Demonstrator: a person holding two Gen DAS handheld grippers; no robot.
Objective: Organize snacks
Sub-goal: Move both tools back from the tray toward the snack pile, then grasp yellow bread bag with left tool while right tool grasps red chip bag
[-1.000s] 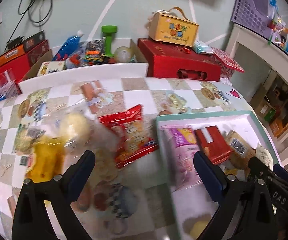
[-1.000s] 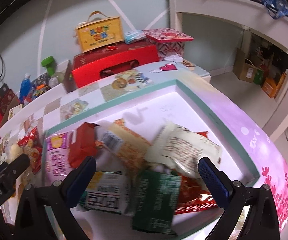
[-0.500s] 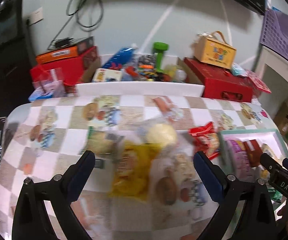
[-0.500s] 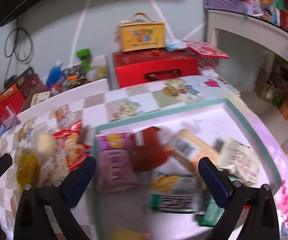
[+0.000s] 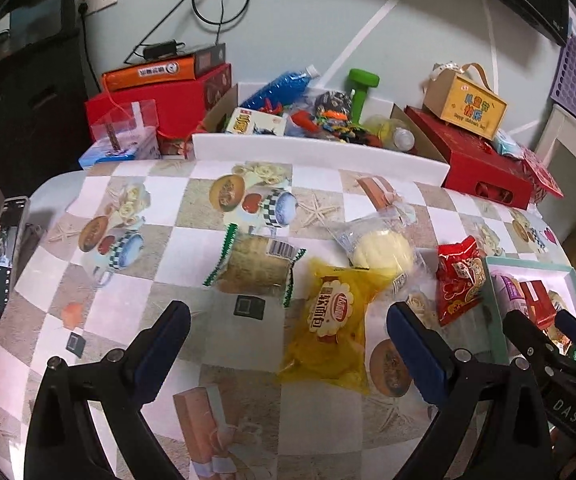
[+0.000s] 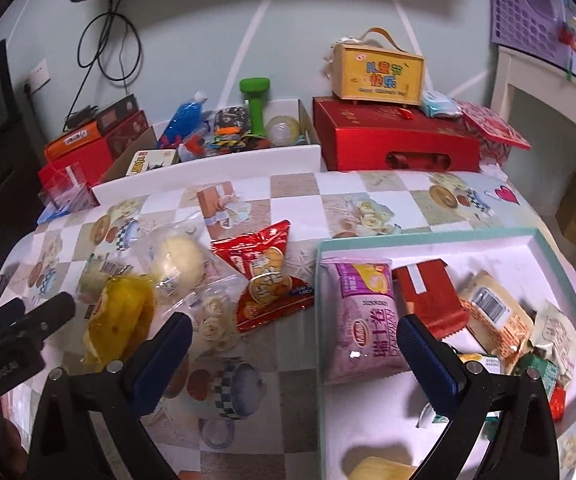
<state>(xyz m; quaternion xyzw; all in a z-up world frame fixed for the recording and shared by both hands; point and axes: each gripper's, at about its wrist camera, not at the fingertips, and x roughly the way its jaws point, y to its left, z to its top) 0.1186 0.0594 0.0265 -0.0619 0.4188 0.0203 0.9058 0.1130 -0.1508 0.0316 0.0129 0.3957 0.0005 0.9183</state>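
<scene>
Both my grippers have pulled back from the tray, so more of the table shows. My left gripper is spread wide and holds nothing. Just past it lies the yellow bag, then the bun and red bag. My right gripper is spread wide too, over the tray edge by the purple pack.

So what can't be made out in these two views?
- Right wrist view: the snacks at the tray's near right corner overlap, and the right tool's arm covers some.
- Same view: a yellow packet is cut off by the bottom edge.
- Left wrist view: the phone screen is too small to read.
</scene>
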